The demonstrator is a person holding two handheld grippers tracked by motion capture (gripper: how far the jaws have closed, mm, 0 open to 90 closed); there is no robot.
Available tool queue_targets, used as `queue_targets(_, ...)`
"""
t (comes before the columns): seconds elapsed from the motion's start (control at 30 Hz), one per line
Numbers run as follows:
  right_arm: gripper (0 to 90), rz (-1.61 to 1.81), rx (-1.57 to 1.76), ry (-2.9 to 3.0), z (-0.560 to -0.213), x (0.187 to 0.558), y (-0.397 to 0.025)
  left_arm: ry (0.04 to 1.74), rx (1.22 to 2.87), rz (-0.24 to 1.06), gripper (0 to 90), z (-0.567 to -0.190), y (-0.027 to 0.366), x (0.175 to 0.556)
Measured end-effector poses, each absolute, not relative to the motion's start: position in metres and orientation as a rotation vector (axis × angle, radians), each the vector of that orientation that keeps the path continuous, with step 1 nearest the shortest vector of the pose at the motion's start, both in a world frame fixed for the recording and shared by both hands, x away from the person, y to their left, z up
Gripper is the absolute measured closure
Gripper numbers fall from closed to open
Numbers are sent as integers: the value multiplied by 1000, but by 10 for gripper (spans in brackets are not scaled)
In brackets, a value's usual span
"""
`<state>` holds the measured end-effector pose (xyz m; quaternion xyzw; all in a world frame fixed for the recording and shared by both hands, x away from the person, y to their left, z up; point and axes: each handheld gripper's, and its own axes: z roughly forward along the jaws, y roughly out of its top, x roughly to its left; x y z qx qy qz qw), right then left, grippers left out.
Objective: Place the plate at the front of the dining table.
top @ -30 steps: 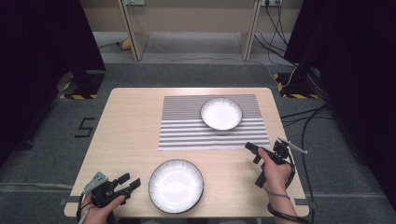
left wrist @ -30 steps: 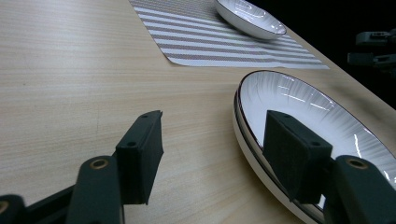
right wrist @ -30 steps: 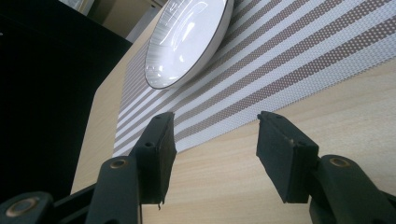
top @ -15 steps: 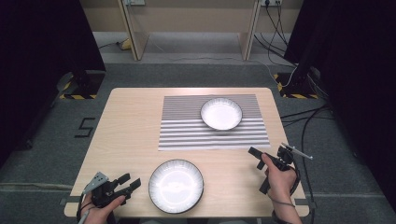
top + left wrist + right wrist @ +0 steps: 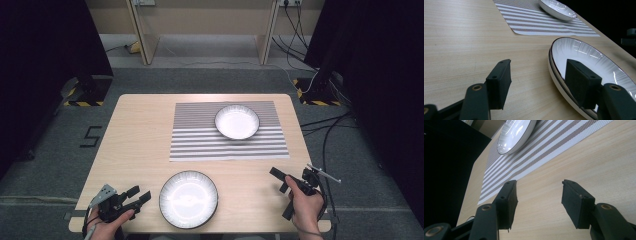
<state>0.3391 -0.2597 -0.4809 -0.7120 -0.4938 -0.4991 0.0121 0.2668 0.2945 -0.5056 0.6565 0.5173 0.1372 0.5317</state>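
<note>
Approaching the near plate (image 5: pixel 189 199) at the table's (image 5: pixel 140 140) front edge, left gripper (image 5: pixel 537 80) open with its right jaw over the rim; right gripper (image 5: pixel 285 192) open, idle. Next, likely: closing on that rim.

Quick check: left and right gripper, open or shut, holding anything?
Left gripper: open, empty, beside the near plate.
Right gripper: open, empty, over bare table.
</note>
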Motion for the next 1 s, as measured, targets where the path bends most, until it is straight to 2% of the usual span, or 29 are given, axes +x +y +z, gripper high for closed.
queue_targets(1.0,458,-1589,-2296,-1492,-491,290,-292,1245,1561,335,373,-507,297,267)
